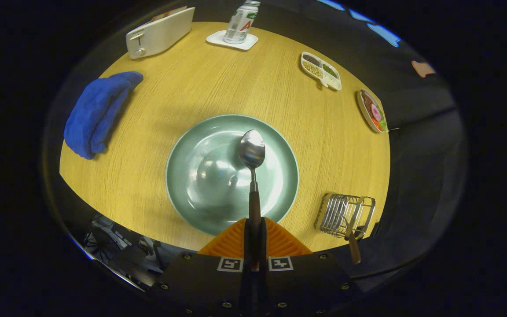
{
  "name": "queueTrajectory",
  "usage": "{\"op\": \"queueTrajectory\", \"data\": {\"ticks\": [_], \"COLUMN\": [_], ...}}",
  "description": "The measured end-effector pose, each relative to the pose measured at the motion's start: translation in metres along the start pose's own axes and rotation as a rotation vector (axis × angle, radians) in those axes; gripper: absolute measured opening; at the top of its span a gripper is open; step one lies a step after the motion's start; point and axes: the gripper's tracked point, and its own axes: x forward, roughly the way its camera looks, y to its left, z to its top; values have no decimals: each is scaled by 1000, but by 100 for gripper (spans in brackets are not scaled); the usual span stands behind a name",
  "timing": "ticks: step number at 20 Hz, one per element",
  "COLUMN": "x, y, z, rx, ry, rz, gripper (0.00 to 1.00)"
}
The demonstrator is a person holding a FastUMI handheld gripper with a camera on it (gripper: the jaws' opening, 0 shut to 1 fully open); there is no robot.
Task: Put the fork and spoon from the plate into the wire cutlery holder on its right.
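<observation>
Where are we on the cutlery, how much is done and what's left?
One piece with a wooden handle already stands in the wire cutlery holder, probably the fork. The gripper is shut on the spoon, its bowl held out over the plate, which has no other cutlery on it. Left: carry the spoon right to the holder and drop it in.

We look along our hand-held gripper [254, 225]: two ribbed, wedge-shaped fingers [231, 242] fan out from a narrow dark central slot. Behind them sit two flat black mounting plates [192, 277], matte and angular. Each plate carries a square black-and-white marker tag [229, 264] beside the slot and is fastened by small round silver screws [162, 286] along its edges. The fingers are pressed together on the handle of the spoon [253, 185].
</observation>
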Motion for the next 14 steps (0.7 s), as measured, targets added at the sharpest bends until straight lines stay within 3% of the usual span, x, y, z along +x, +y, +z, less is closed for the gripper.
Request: {"op": "queueTrajectory", "data": {"ticks": [7,14], "x": [-37,-57], "y": [-45,-95], "z": [6,-19], "rx": [142,307], "ry": [-48,-21], "rz": [-54,-122], "gripper": [7,7]}}
